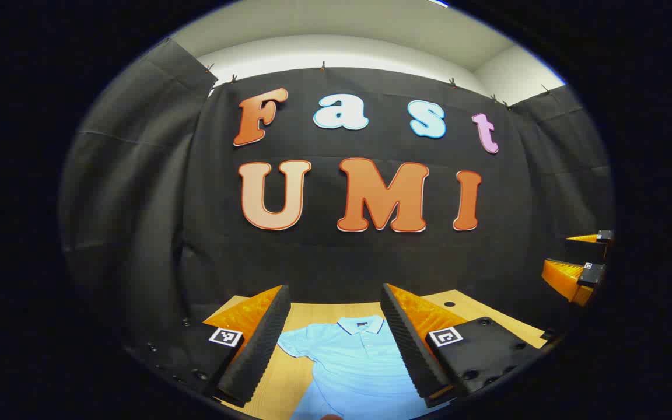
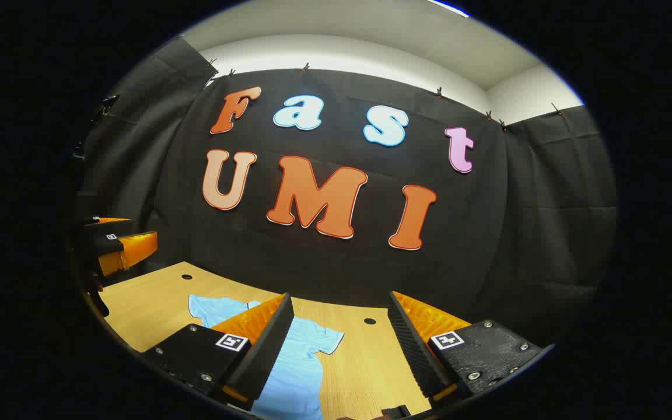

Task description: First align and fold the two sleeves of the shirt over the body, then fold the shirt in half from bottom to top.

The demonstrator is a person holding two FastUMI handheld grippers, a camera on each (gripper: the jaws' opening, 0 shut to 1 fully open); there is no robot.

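A light blue polo shirt (image 1: 350, 361) lies flat on the wooden table (image 1: 289, 379), collar toward the far wall, sleeves spread out. My left gripper (image 1: 333, 344) hovers open above it, the collar and one sleeve showing between its fingers. In the right gripper view the shirt (image 2: 298, 361) lies at lower left, one short sleeve pointing right, the other visible past my finger. My right gripper (image 2: 342, 344) is open over bare table beside that sleeve, nothing between its fingers. The other gripper (image 2: 114, 245) shows at the left edge; its counterpart (image 1: 575, 262) shows at the right edge of the left gripper view.
The table (image 2: 365, 361) runs back to the black cloth wall. Small dark holes (image 2: 370, 321) mark the tabletop near its far edge, with another hole (image 1: 448, 304) seen in the left gripper view.
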